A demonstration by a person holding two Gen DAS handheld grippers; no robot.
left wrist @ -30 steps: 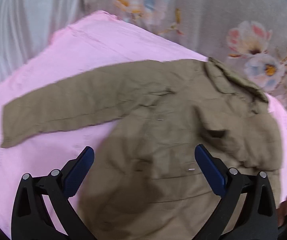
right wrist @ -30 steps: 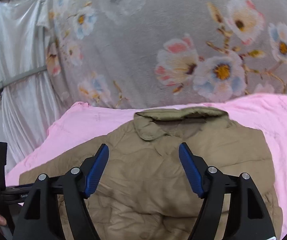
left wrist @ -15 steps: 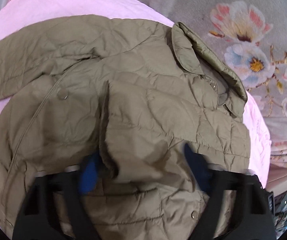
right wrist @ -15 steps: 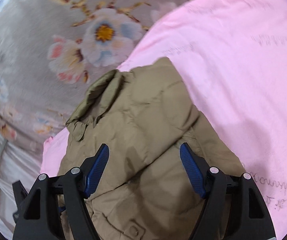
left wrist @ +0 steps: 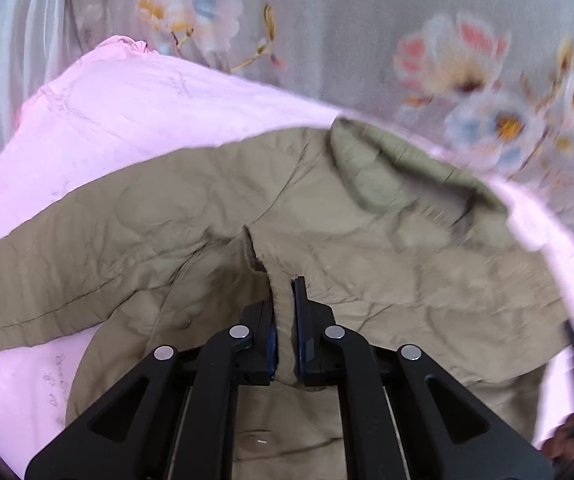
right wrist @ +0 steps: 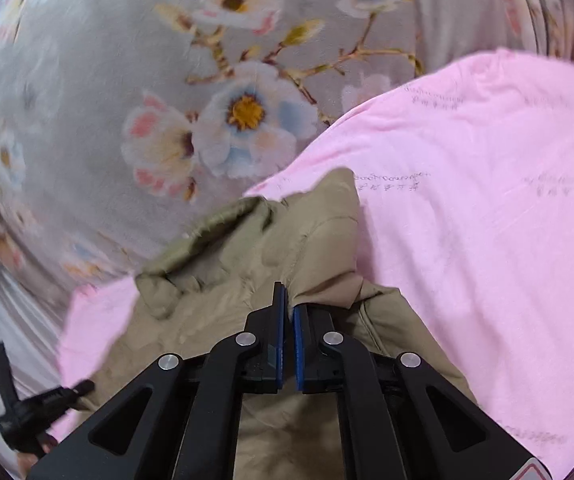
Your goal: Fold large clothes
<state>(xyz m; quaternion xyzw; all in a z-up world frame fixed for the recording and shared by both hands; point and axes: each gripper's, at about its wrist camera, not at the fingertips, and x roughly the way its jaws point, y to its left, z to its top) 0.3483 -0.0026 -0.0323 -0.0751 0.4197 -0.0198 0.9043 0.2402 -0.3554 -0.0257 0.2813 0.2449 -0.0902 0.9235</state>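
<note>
An olive quilted jacket [left wrist: 387,264] lies on a pink sheet [left wrist: 127,120], collar [left wrist: 391,160] at the far side and one sleeve [left wrist: 47,276] stretched out to the left. My left gripper [left wrist: 283,292] is closing, its blue pads pinching a raised fold of the jacket's front. In the right wrist view the jacket [right wrist: 223,280] lies with its shoulder edge folded up. My right gripper [right wrist: 289,300] is closing too, its pads pressed on that shoulder fold just below the collar [right wrist: 215,220].
A grey floral blanket [right wrist: 87,100] hangs behind the bed. The pink sheet [right wrist: 467,220] spreads wide to the right of the jacket. The other gripper's black body [right wrist: 27,412] shows at the lower left of the right wrist view.
Both grippers went from wide open above the jacket to closed on folds of it. The left view drew back from the jacket. The right view rolled and dropped toward the shoulder.
</note>
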